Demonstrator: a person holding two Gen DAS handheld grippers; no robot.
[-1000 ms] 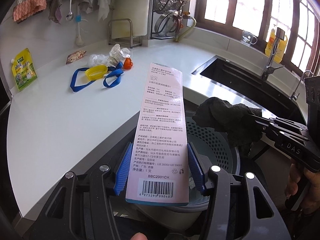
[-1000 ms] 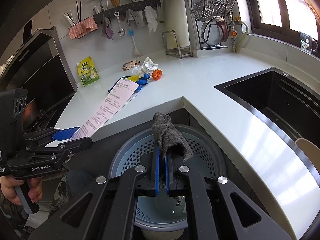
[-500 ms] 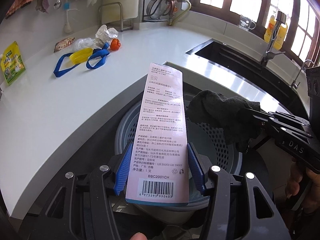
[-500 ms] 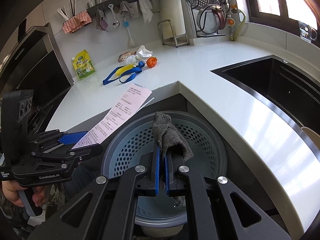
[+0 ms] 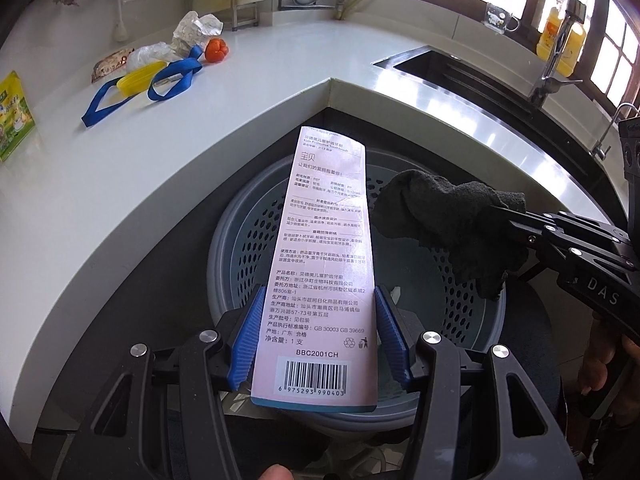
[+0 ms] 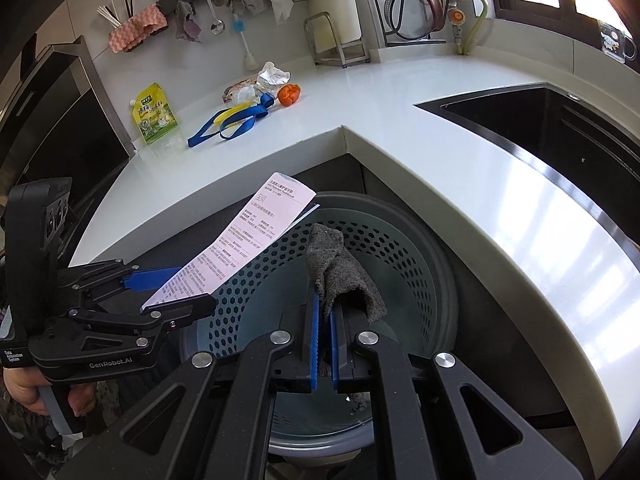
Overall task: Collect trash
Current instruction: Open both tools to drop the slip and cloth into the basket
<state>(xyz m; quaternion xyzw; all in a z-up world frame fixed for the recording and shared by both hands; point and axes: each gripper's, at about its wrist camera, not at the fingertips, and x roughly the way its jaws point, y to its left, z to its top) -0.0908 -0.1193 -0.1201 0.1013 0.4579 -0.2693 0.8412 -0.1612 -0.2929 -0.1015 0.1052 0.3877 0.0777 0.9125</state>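
Observation:
My left gripper (image 5: 318, 340) is shut on a long pink toothbrush package (image 5: 324, 260), held flat above the grey perforated trash bin (image 5: 240, 236). It also shows in the right wrist view (image 6: 236, 240), with the left gripper (image 6: 160, 292) at the left. My right gripper (image 6: 324, 344) is shut on a dark grey rag (image 6: 340, 272), over the bin (image 6: 424, 264). The rag (image 5: 444, 216) hangs from the right gripper (image 5: 516, 216) at the right of the left wrist view.
On the white counter (image 5: 120, 168) lie a blue strap (image 5: 160, 88), a yellow lid (image 5: 138, 78), an orange fruit (image 5: 217, 49), crumpled wrappers (image 5: 192, 30) and a green pouch (image 6: 154, 114). A black sink (image 6: 560, 132) is at the right.
Both grippers moved down and back from the counter, so they now sit over the bin. Both still hold their items.

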